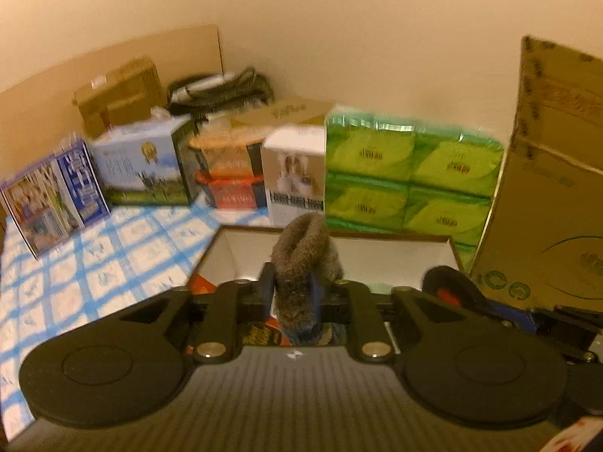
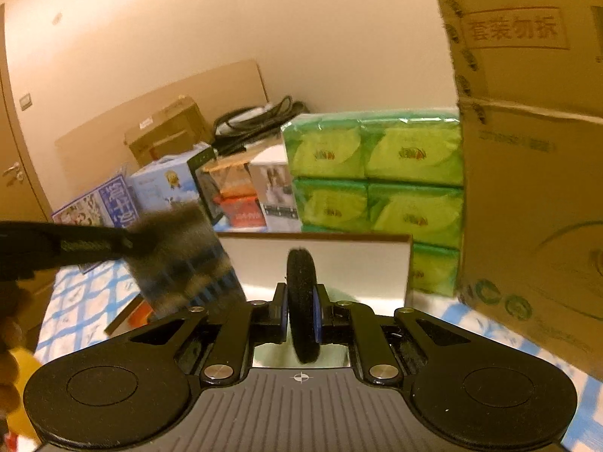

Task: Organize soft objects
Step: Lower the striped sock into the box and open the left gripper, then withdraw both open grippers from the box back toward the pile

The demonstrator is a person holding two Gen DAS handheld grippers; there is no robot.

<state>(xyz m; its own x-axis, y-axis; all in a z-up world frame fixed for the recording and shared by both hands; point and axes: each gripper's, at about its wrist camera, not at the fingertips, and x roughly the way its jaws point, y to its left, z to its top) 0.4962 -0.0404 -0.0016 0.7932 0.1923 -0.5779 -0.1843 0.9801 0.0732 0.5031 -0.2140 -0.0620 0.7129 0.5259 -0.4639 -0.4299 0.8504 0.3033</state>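
Note:
My left gripper (image 1: 292,293) is shut on a fuzzy grey-brown sock (image 1: 299,260) with blue stripes at its lower end, held over the open white box (image 1: 377,239). The same sock (image 2: 181,252) hangs blurred at the left of the right wrist view, held by the left gripper (image 2: 124,243). My right gripper (image 2: 301,312) is shut on a black round pad (image 2: 300,301) held on edge, above the white box (image 2: 358,260). The right gripper (image 1: 490,301) shows at the right of the left wrist view.
A blue-checked cloth (image 1: 94,263) covers the surface. Packs of green tissues (image 1: 410,177) stand behind the box. A big cardboard carton (image 2: 535,188) stands at the right. Several printed boxes (image 1: 143,165) line the back left, with a brown carton (image 1: 120,94) and cables (image 1: 218,90) behind.

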